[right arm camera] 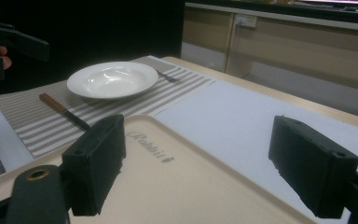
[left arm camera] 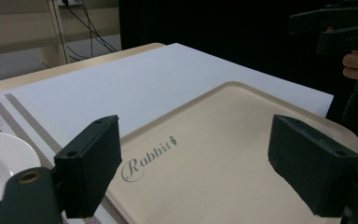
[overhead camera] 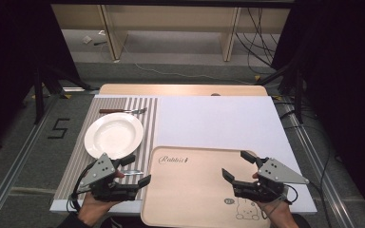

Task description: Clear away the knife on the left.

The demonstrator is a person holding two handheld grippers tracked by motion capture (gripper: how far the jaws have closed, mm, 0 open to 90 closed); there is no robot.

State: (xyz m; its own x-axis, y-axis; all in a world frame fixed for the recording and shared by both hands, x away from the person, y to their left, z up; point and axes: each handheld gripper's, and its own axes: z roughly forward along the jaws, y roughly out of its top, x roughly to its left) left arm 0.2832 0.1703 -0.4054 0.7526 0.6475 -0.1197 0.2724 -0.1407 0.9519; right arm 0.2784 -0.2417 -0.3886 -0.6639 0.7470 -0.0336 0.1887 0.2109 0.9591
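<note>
A beige tray [overhead camera: 195,190] printed "Rabbit" lies at the near edge of the table, on a white sheet [overhead camera: 218,123]. Left of it a white plate [overhead camera: 114,135] rests on a striped placemat [overhead camera: 73,164], with a fork [overhead camera: 123,111] beyond it. A knife [overhead camera: 134,173] lies on the near side, partly under my left gripper. My left gripper [overhead camera: 137,170] hovers open at the tray's left edge with nothing between its jaws. Over the tray's right side my right gripper [overhead camera: 236,165] is open too, holding nothing. In the right gripper view the knife [right arm camera: 63,109] has a brown handle.
The wooden table's far edge [overhead camera: 180,89] shows beyond the white sheet. Past it are the floor, cables [overhead camera: 256,42] and wooden furniture legs [overhead camera: 114,38]. Dark stands flank the table on both sides.
</note>
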